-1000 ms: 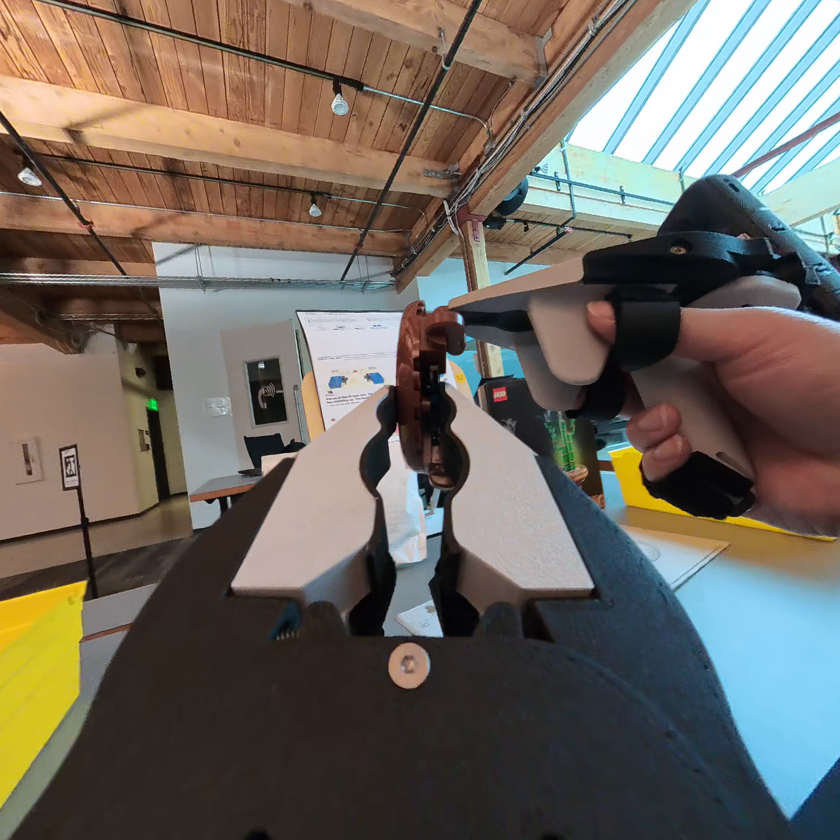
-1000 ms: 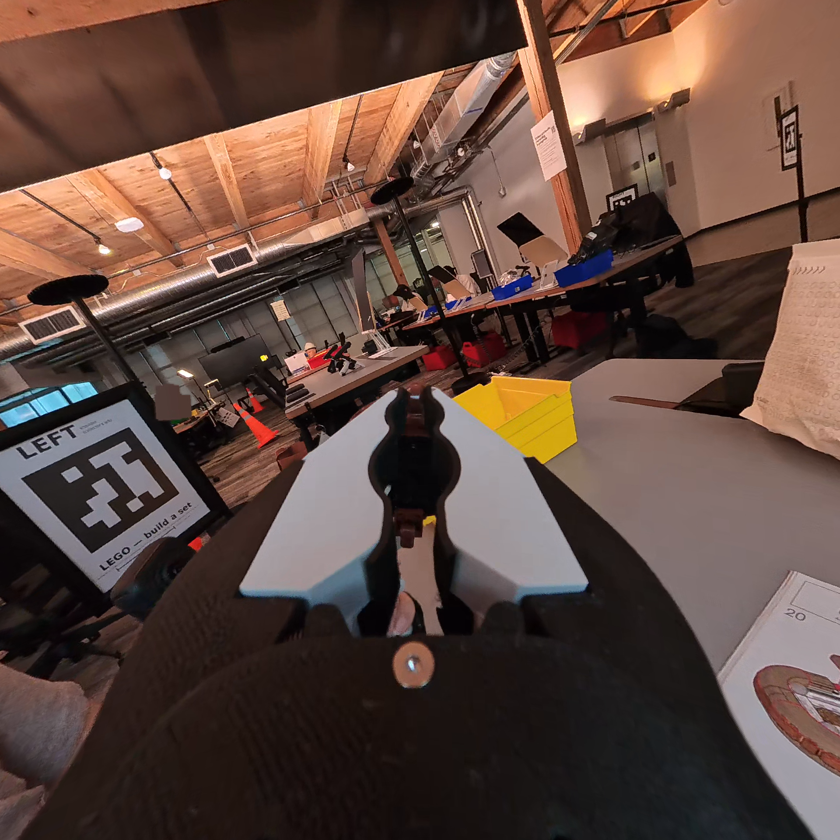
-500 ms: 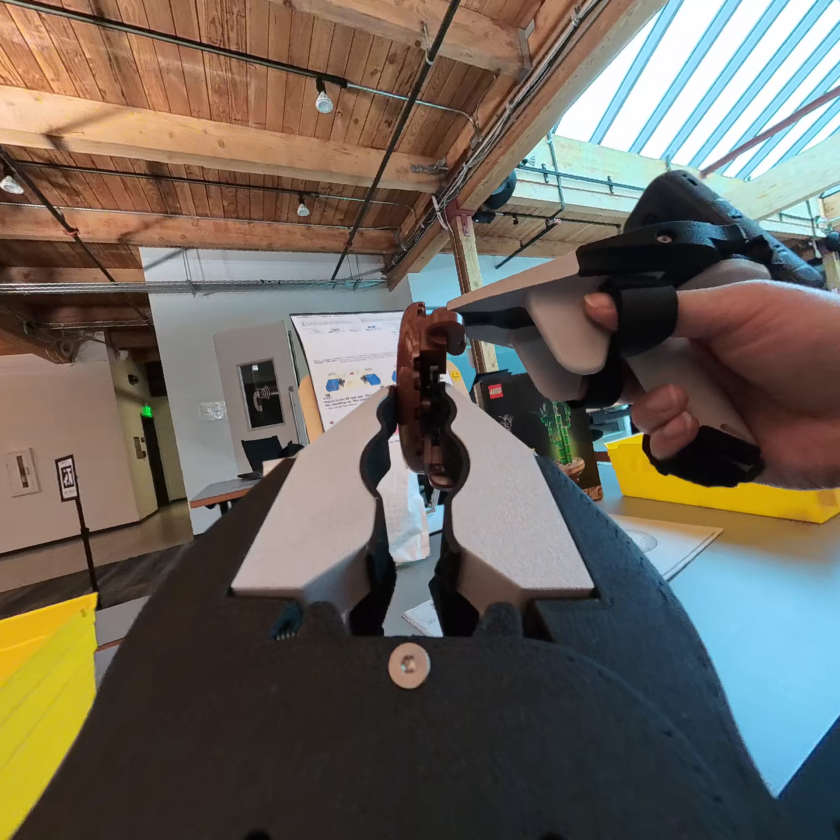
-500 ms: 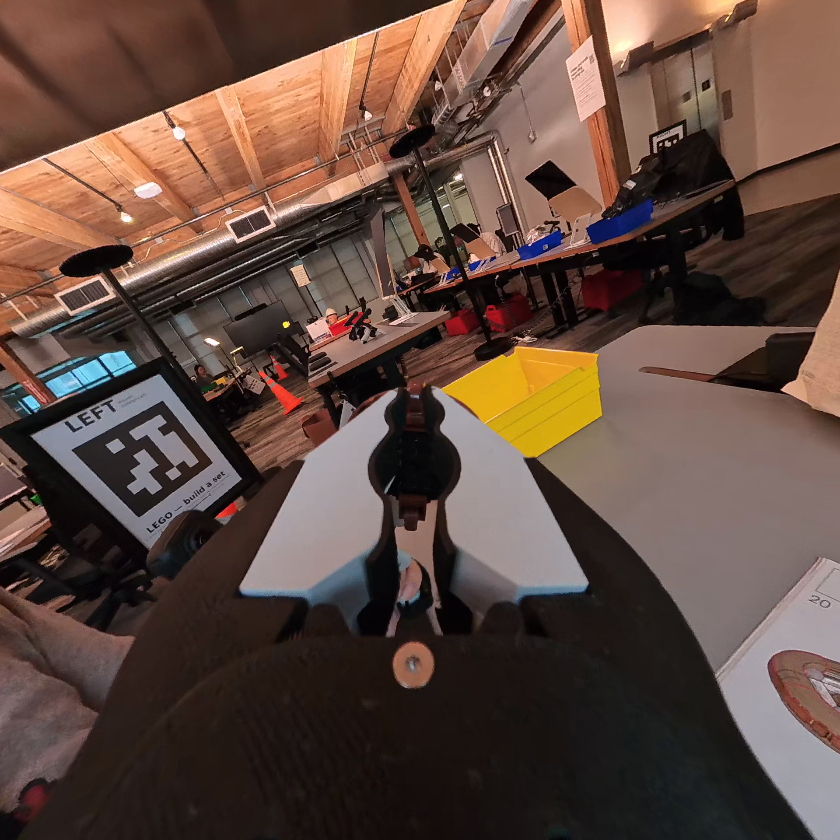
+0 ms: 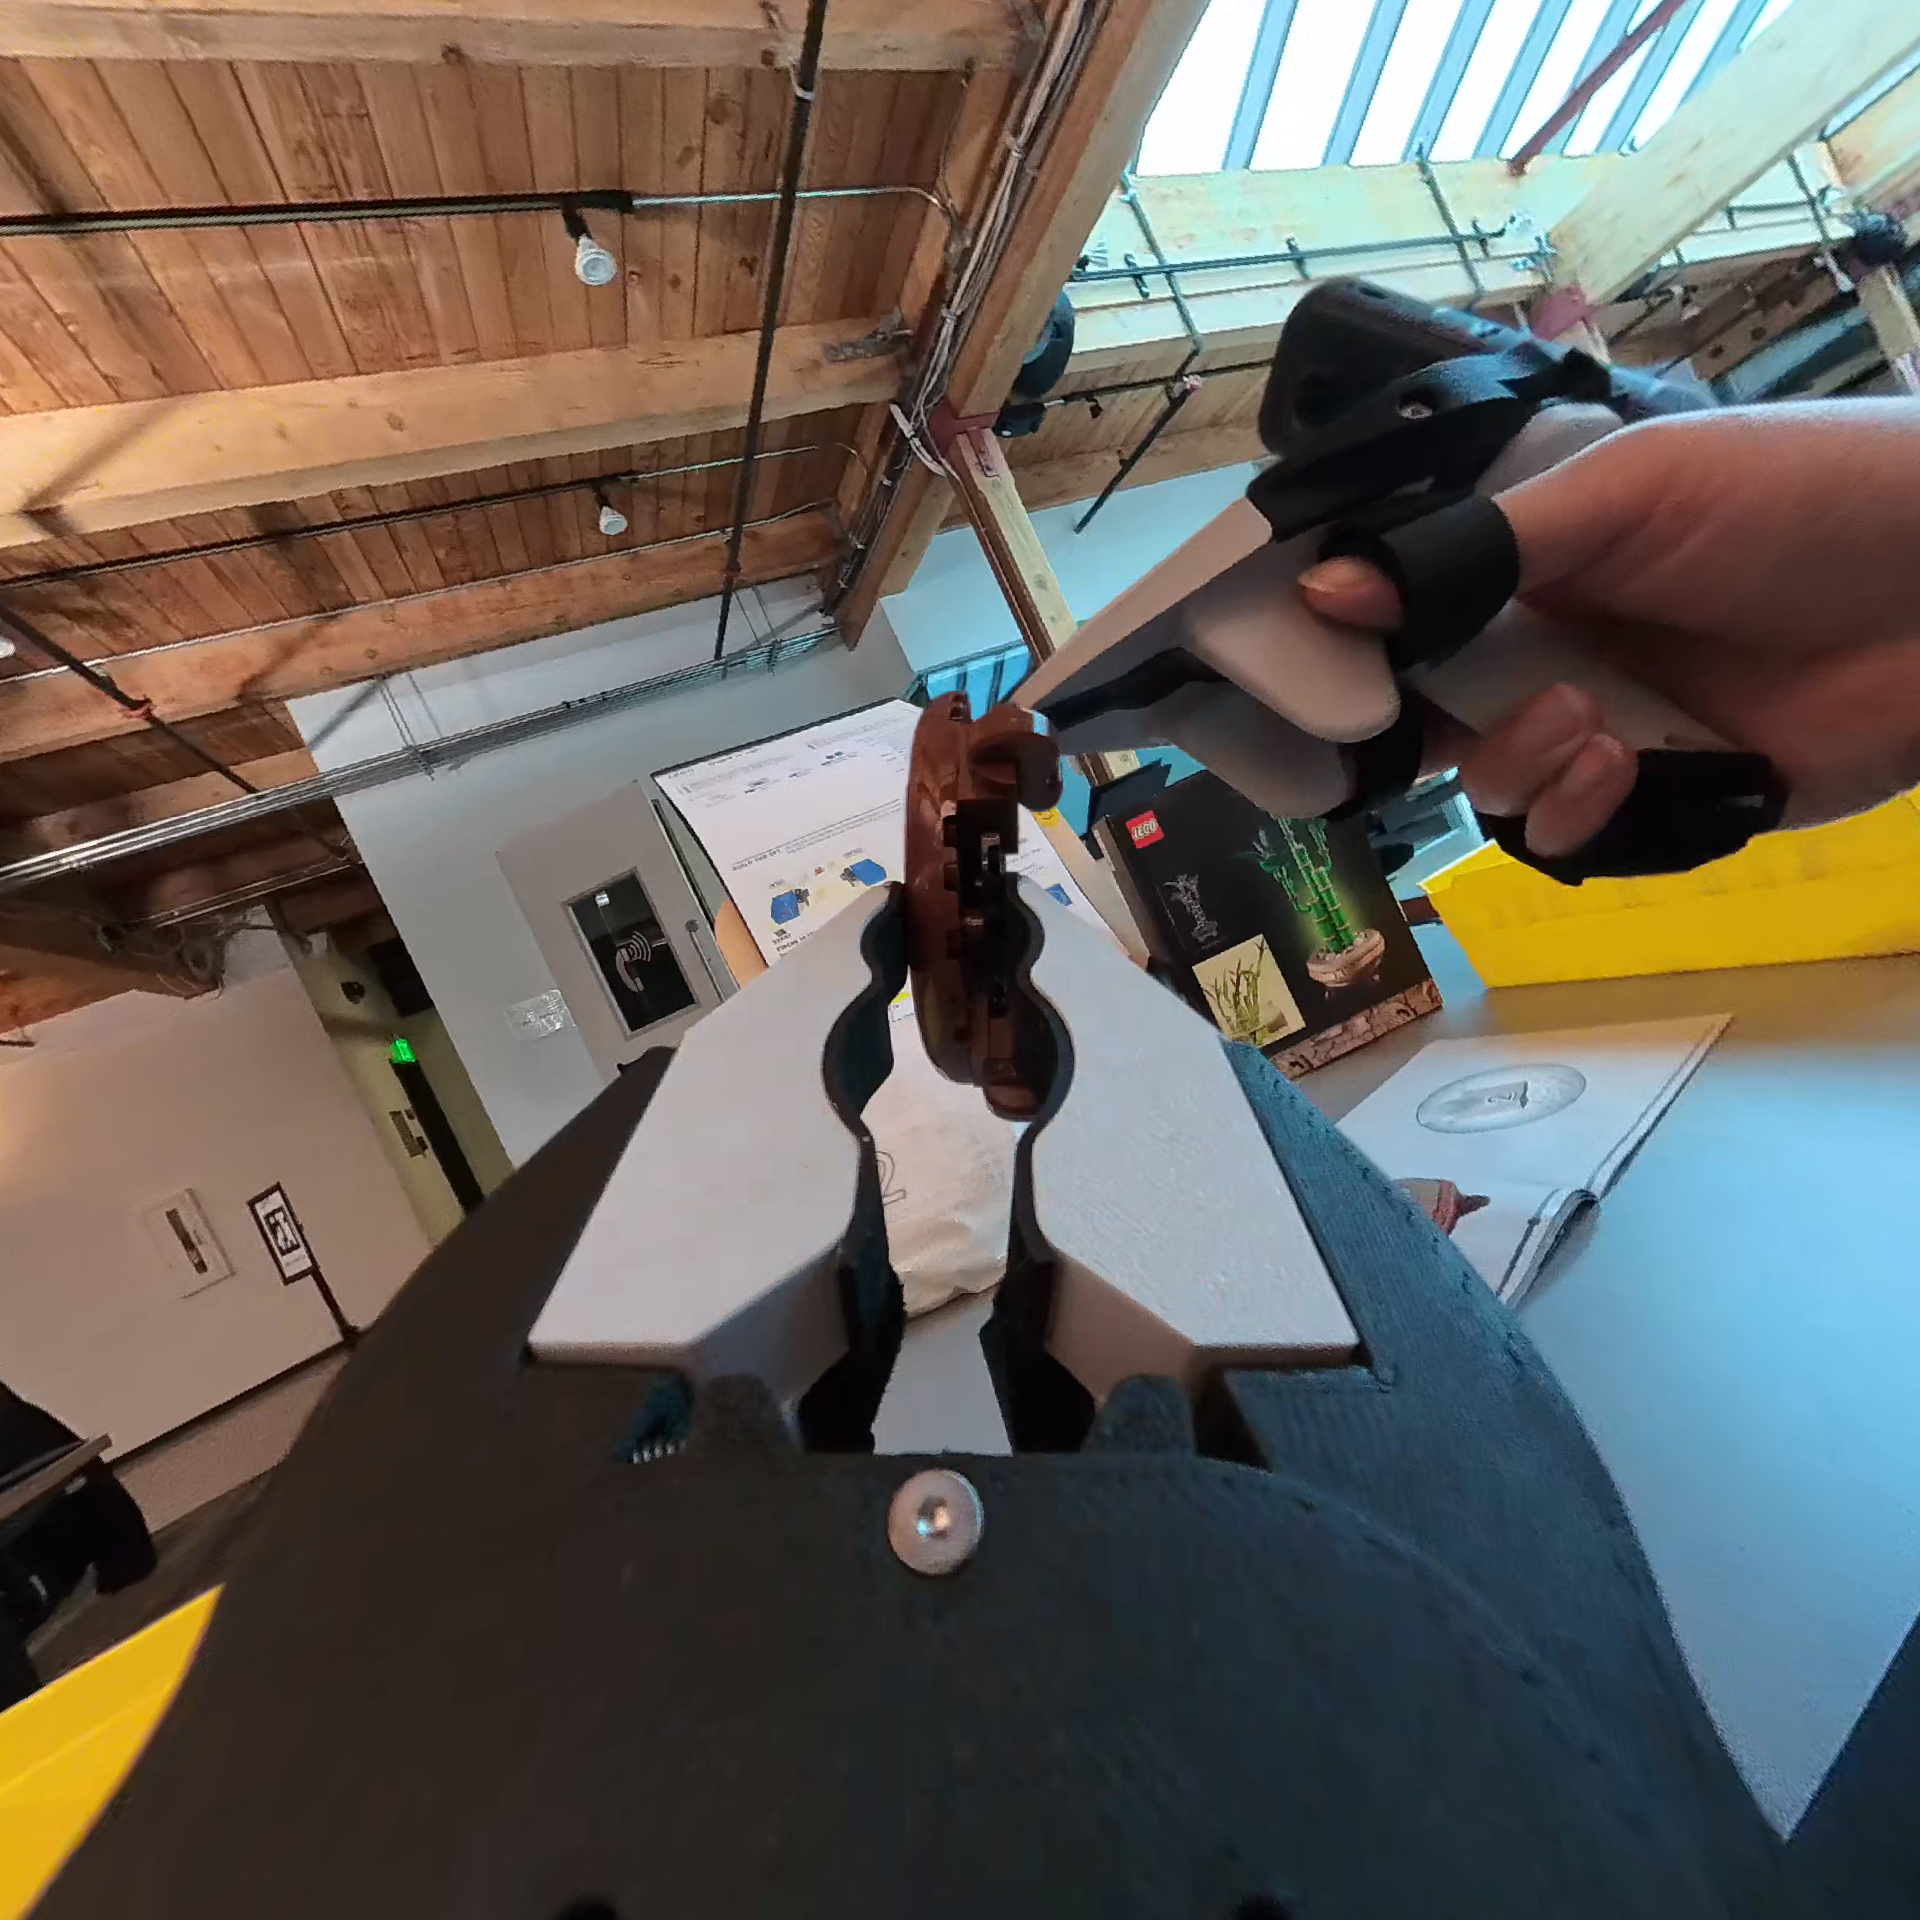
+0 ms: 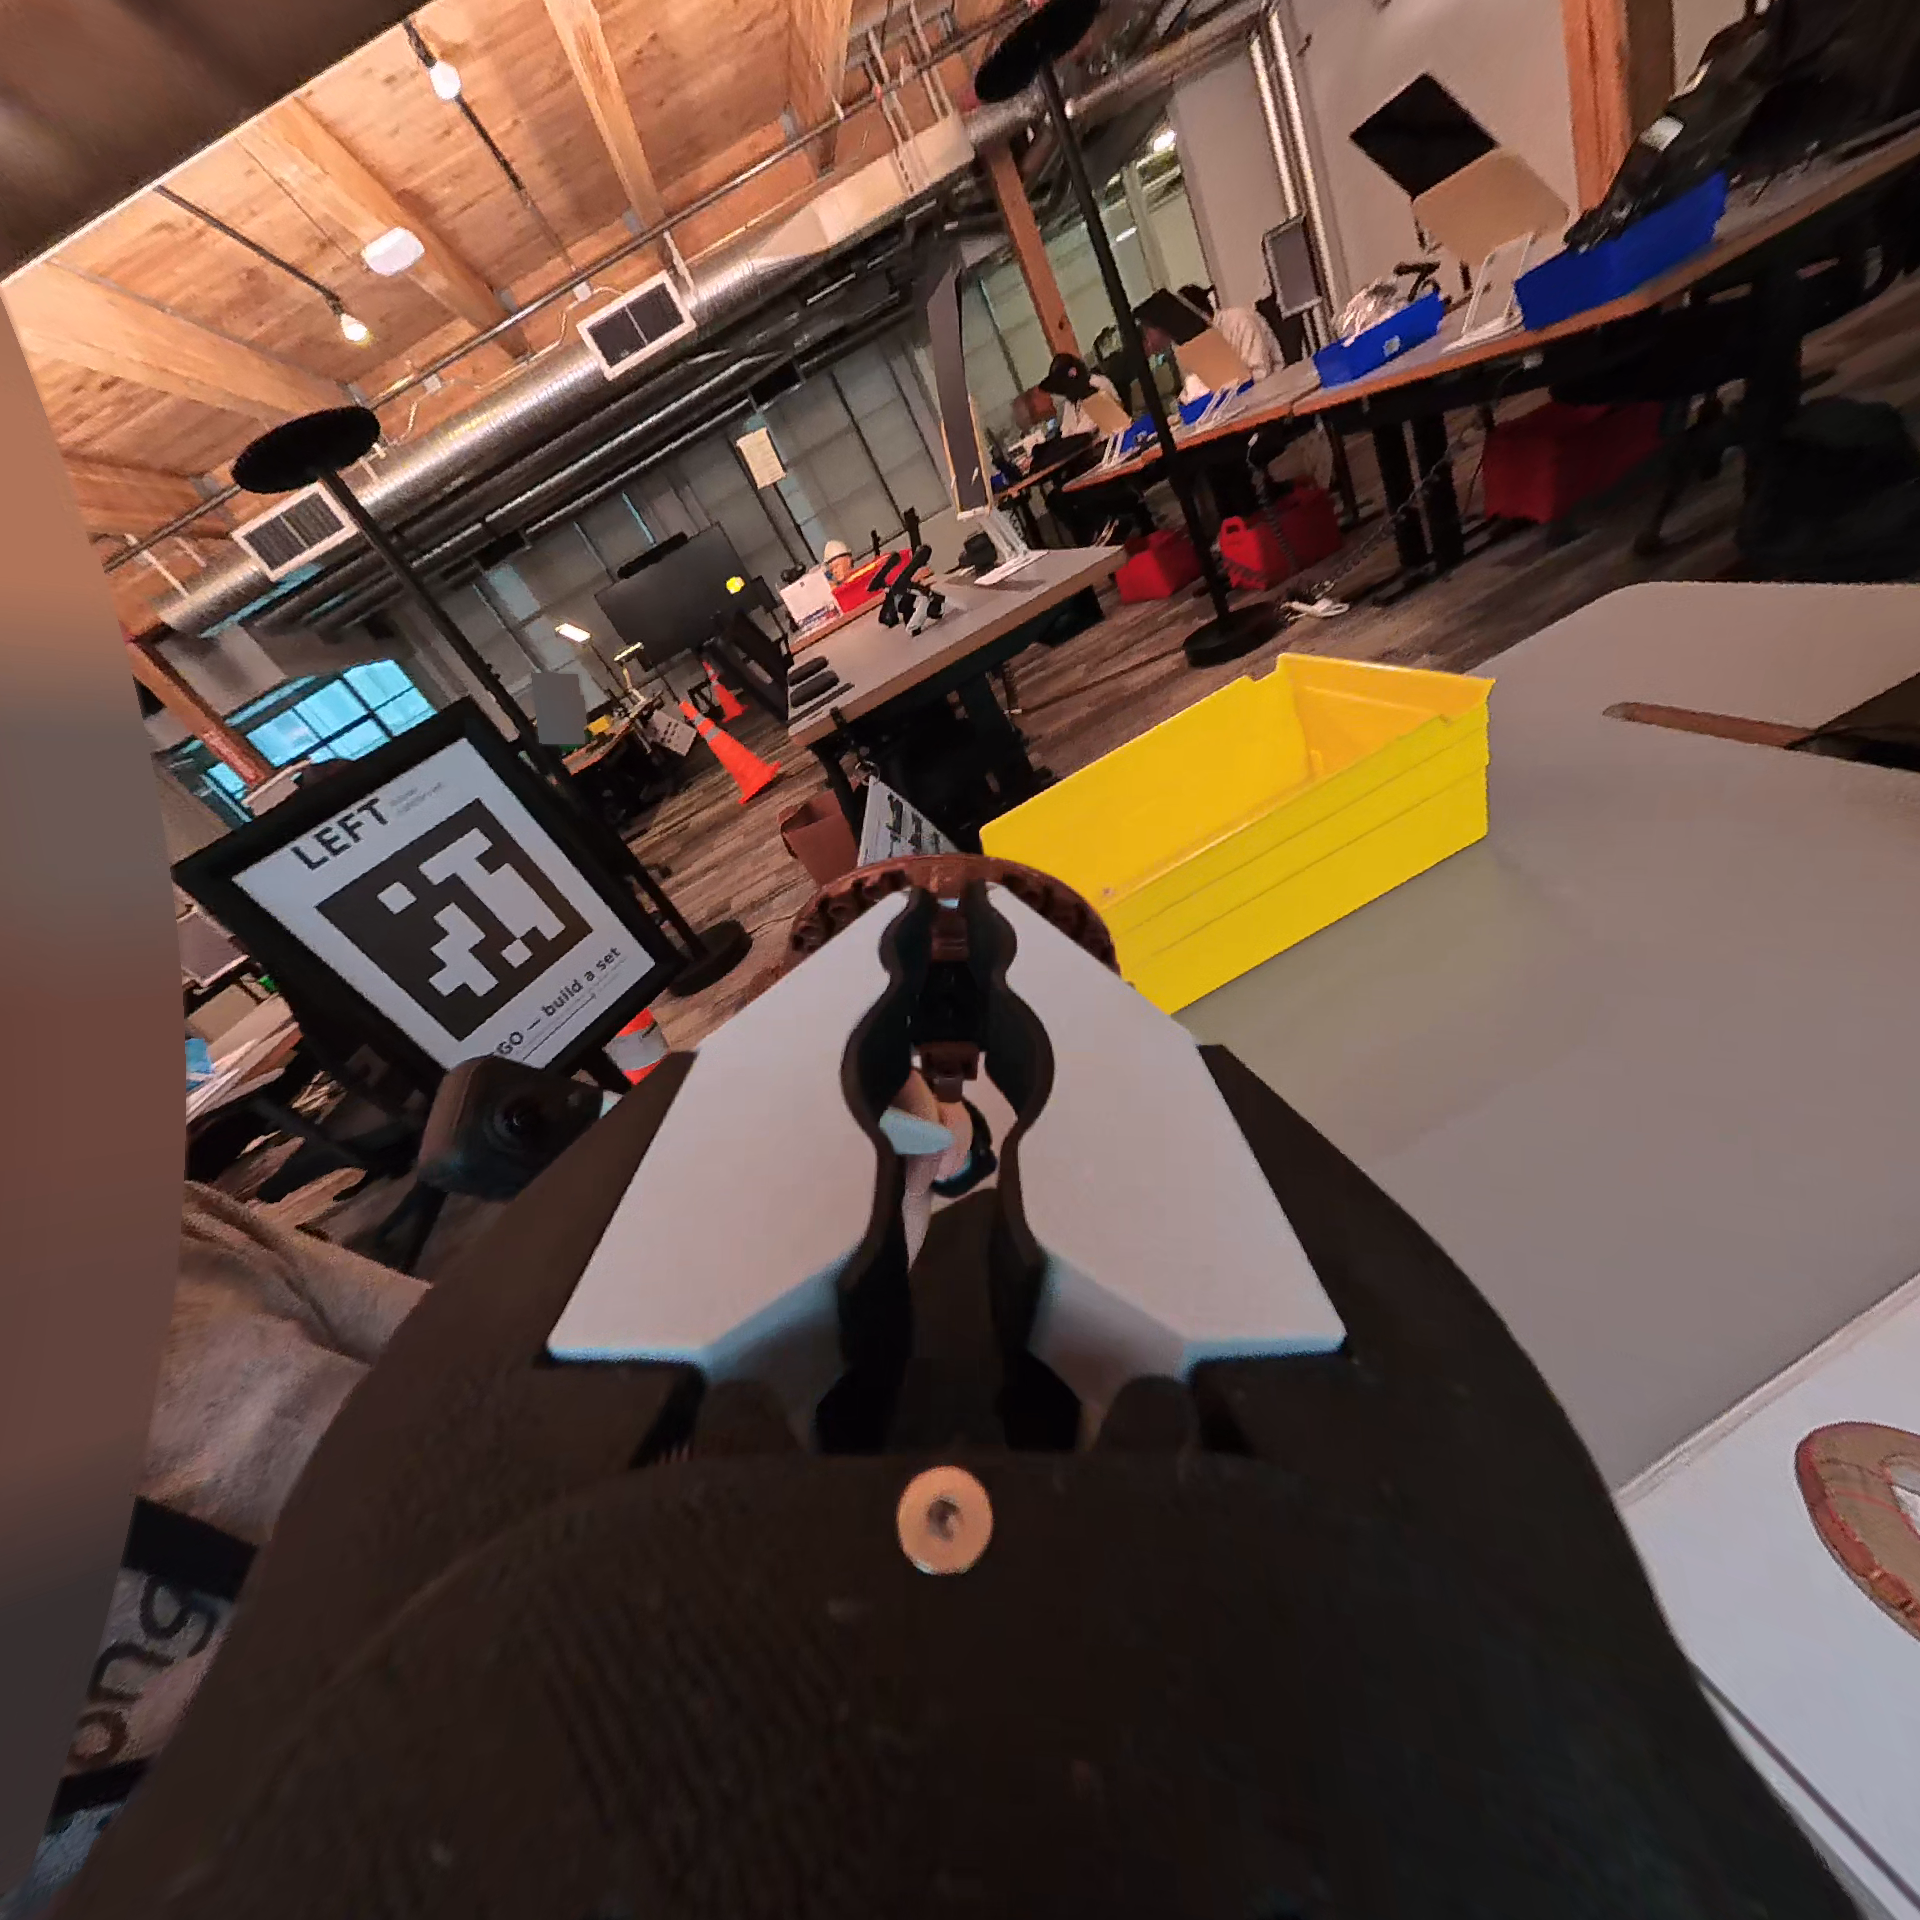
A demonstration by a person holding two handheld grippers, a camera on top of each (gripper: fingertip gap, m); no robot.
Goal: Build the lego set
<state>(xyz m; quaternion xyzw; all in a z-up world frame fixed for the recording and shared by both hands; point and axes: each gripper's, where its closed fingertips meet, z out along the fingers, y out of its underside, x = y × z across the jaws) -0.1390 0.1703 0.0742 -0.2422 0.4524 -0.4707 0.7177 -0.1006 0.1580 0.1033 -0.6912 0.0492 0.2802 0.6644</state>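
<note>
Lego disc (image 5: 961,914) before set box (image 5: 1262,914)

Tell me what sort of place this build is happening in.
Probably a shared workshop or lab in a converted industrial loft: exposed wooden ceiling beams, metal ductwork, and rows of work tables carrying blue bins.

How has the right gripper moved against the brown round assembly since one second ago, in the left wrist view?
Cannot tell of any real move: the right gripper meets the top of the brown assembly as before, though its body now slopes more steeply upward.
</note>
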